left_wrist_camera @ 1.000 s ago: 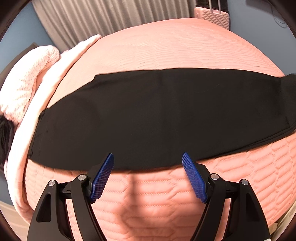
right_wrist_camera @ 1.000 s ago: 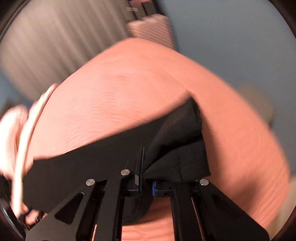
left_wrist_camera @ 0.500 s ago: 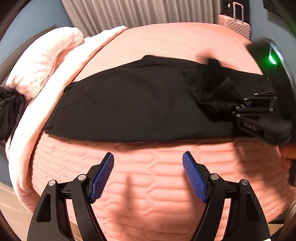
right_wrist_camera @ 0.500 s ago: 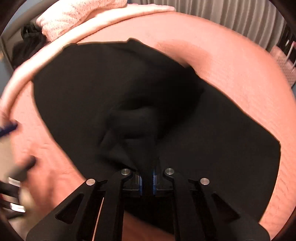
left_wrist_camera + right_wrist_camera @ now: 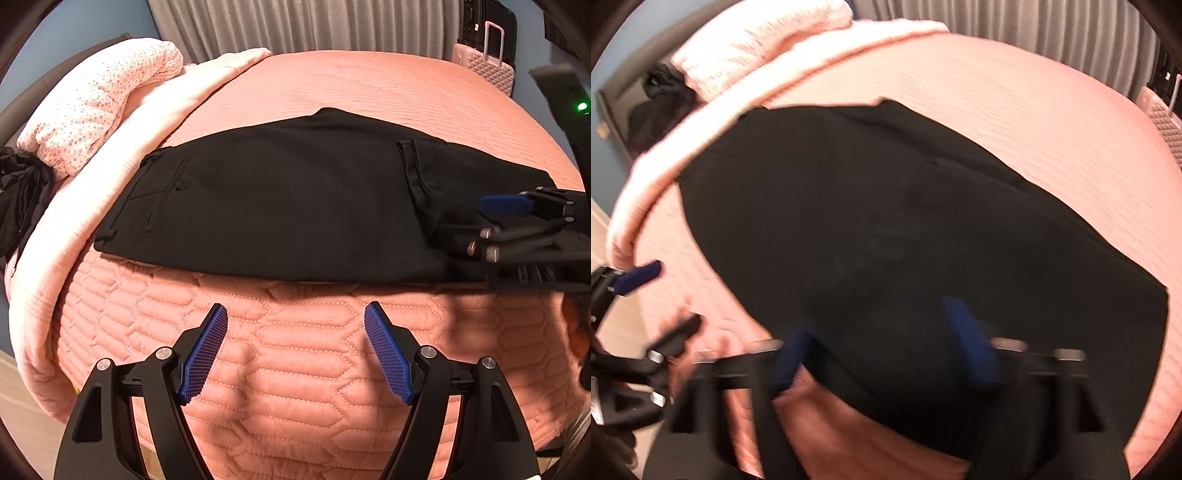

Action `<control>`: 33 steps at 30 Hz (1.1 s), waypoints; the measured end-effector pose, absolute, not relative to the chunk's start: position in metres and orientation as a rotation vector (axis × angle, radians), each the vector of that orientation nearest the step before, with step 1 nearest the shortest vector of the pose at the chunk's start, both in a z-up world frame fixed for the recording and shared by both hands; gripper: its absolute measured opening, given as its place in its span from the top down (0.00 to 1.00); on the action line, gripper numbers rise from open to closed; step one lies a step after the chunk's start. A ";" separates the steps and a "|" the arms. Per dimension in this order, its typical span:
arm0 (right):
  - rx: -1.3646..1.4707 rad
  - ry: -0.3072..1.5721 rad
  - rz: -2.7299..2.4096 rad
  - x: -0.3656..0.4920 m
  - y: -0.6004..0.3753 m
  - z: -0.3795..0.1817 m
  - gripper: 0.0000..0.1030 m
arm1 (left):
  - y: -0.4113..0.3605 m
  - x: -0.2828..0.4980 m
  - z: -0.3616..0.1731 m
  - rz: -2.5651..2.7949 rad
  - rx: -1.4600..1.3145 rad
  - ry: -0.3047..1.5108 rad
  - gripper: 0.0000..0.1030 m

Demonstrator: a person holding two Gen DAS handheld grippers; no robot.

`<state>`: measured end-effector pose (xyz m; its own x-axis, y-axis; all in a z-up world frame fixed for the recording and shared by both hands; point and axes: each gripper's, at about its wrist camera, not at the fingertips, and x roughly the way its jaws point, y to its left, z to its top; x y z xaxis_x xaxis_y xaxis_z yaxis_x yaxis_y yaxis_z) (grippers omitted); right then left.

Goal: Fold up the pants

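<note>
Leg end of black fabric pants [image 5: 280,206] folded over on pink quilted bed [image 5: 295,350]; left gripper [image 5: 295,354] and right gripper [image 5: 882,354] both wide, empty; next: regrasp, fold again.

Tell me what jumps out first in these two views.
The black pants lie folded across the pink quilted bed. The left gripper hangs open above the bed's near edge, off the cloth, and the right gripper is open over the pants' right end. A pink suitcase stands beyond the bed.

no readable text, labels or numbers
</note>
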<state>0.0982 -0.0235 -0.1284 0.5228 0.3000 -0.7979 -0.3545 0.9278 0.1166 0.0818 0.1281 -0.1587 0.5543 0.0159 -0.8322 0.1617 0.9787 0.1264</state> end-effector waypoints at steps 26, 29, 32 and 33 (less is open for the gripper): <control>-0.204 1.074 0.390 0.263 -0.044 -0.133 0.81 | 0.129 0.103 -0.174 -0.085 0.190 1.017 0.28; -0.223 0.988 0.344 0.247 -0.041 -0.118 0.76 | 0.124 0.105 -0.170 -0.088 0.189 1.008 0.28; -0.024 0.886 0.363 0.201 -0.071 -0.088 0.76 | 0.132 0.105 -0.168 -0.101 0.152 1.006 0.28; 0.013 0.883 0.370 0.181 -0.082 -0.088 0.76 | 0.138 0.107 -0.171 -0.094 0.130 1.019 0.28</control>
<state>0.1806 -0.0816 -0.0880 0.5759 0.3215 -0.7516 -0.3108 0.9365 0.1624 0.1066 0.1381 -0.1708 0.5214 -0.0175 -0.8531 0.1388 0.9882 0.0645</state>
